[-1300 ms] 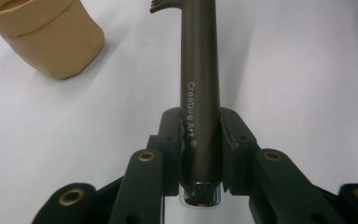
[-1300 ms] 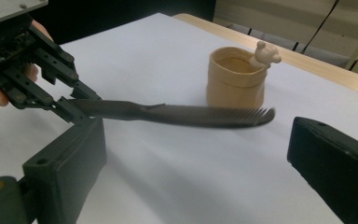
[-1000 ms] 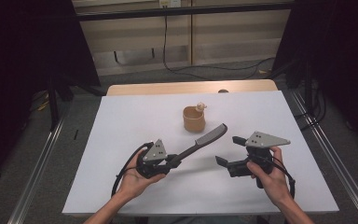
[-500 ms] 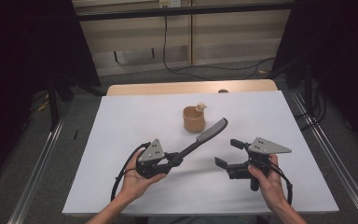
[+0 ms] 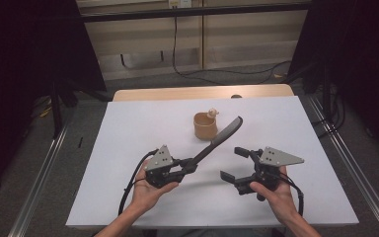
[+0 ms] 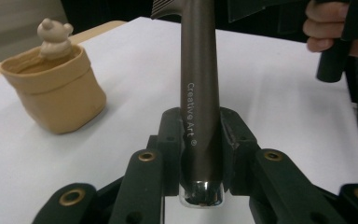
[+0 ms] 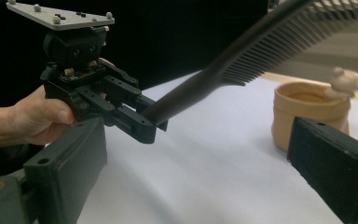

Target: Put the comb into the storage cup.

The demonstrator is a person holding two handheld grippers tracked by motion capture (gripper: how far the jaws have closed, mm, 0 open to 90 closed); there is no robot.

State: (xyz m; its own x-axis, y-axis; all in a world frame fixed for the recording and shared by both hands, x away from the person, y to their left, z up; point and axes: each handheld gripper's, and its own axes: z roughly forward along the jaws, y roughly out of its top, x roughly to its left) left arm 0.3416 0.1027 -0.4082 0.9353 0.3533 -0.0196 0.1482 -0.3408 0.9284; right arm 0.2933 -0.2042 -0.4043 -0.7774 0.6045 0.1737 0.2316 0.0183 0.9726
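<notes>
Your left gripper (image 5: pixel 190 165) has its jaws clenched on the handle end of the comb (image 5: pixel 220 138), which slants up off the worktop (image 5: pixel 128 148) with its teeth over the near side of the tan pouch (image 5: pixel 205 127). Your right gripper (image 5: pixel 237 163) has its jaws spread wide, nothing between them, just right of the comb shaft. Looks like a handover or a two-handed steady. Next: bring the right jaws around the mid-shaft, square to it, then close.

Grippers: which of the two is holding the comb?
The left gripper: its jaws clamp the comb by the handle, while the right gripper is open and empty.
</notes>
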